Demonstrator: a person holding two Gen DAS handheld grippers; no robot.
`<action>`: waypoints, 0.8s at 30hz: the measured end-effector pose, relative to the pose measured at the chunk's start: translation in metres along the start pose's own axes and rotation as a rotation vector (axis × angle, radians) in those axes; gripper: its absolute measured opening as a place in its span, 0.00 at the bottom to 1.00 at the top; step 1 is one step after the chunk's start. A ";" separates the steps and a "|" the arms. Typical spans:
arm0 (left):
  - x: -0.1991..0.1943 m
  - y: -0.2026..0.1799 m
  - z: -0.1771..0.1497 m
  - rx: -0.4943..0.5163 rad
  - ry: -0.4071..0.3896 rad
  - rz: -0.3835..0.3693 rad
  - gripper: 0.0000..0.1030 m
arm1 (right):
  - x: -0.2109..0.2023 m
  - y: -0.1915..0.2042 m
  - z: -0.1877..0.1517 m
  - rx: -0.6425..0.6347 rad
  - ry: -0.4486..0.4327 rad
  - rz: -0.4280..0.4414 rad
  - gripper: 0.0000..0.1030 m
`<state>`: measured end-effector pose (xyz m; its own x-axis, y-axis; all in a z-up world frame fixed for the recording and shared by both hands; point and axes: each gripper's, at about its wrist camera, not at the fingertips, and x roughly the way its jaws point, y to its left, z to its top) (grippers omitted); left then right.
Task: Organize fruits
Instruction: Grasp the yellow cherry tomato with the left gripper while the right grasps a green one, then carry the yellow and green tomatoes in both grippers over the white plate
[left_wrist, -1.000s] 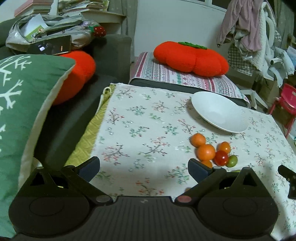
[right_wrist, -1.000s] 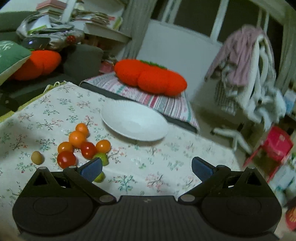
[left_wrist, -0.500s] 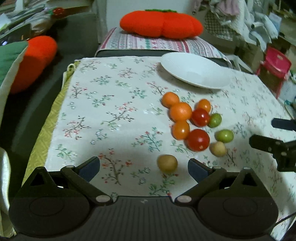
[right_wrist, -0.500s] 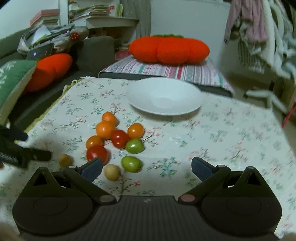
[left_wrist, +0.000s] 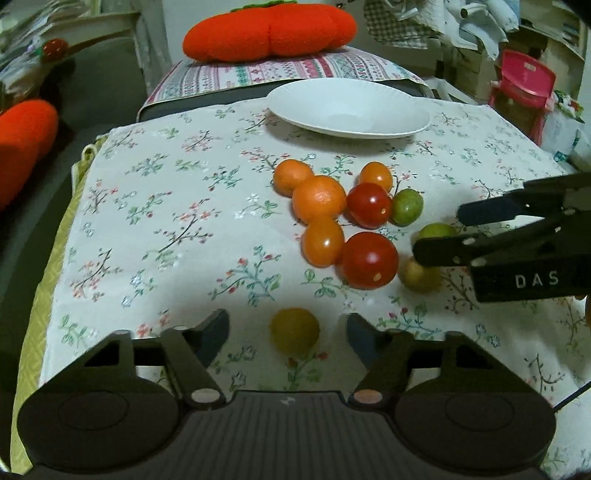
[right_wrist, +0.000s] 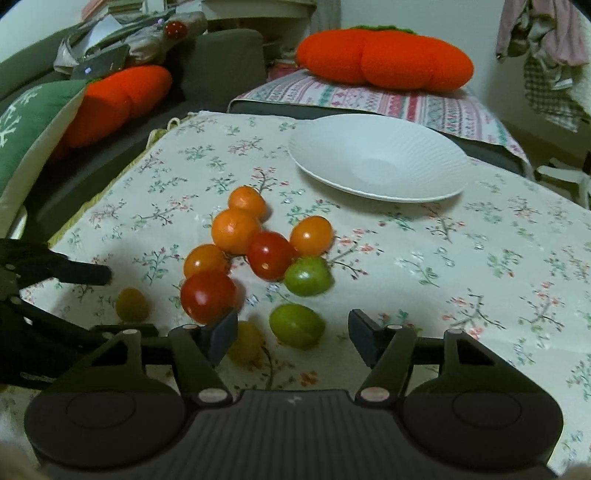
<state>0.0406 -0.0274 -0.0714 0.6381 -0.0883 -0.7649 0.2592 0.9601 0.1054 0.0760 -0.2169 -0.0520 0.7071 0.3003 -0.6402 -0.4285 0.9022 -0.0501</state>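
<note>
A cluster of small orange, red and green fruits (left_wrist: 343, 218) lies on the floral cloth, in front of an empty white plate (left_wrist: 347, 109). My left gripper (left_wrist: 288, 326) is open, its fingers on either side of a lone yellow fruit (left_wrist: 294, 331) without touching it. My right gripper (right_wrist: 293, 326) is open around a green fruit (right_wrist: 296, 325), with a pale yellow fruit (right_wrist: 246, 341) by its left finger. The right gripper also shows in the left wrist view (left_wrist: 443, 232), and the left gripper shows in the right wrist view (right_wrist: 110, 299). The plate (right_wrist: 376, 157) is behind the cluster.
The floral cloth (left_wrist: 177, 221) covers a low table. An orange pumpkin cushion (left_wrist: 269, 31) on a striped pillow lies behind the plate. A green cushion (right_wrist: 26, 122) and an orange cushion (right_wrist: 114, 99) lie on the sofa at left. A pink chair (left_wrist: 524, 85) stands at right.
Both grippers have moved forward and down toward the fruits. The left now brackets the yellow fruit and the right brackets a green one. Both have narrowed their opening.
</note>
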 end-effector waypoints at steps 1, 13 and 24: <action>0.001 -0.001 0.000 0.000 -0.002 -0.009 0.37 | 0.000 -0.001 0.001 0.004 -0.003 0.008 0.47; -0.001 -0.006 0.002 -0.018 -0.018 -0.039 0.11 | 0.007 -0.002 -0.002 0.018 0.032 0.015 0.29; -0.017 0.005 0.011 -0.051 -0.090 -0.036 0.11 | -0.013 -0.011 0.005 0.077 -0.048 0.020 0.29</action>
<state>0.0397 -0.0237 -0.0510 0.6922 -0.1442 -0.7072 0.2470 0.9680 0.0444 0.0746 -0.2289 -0.0392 0.7258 0.3317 -0.6027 -0.3998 0.9163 0.0228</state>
